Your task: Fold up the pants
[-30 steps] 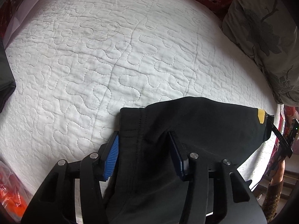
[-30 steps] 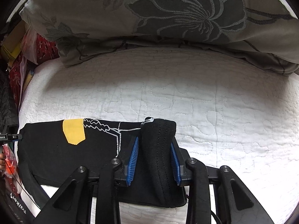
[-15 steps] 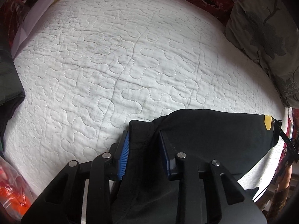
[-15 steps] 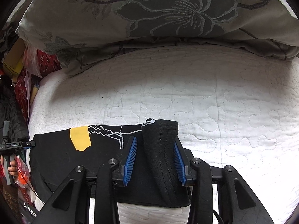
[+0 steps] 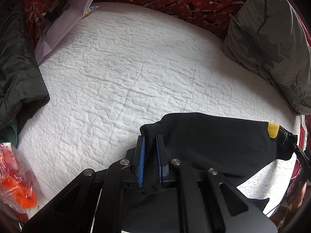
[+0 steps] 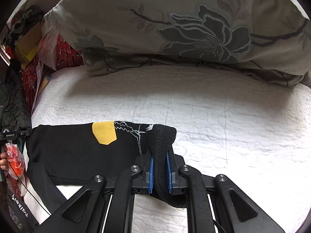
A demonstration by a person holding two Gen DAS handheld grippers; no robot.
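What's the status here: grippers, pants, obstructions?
Left gripper and right gripper both shut on pants. Pants bunched on quilt. Pillow ahead, not touching.

We lose the pants (image 5: 213, 145) under the left gripper (image 5: 150, 155) at the bottom edge, the pillow (image 6: 175, 29) runs off the frame's top, and the small print on the bag (image 6: 19, 207) is too blurred to read.
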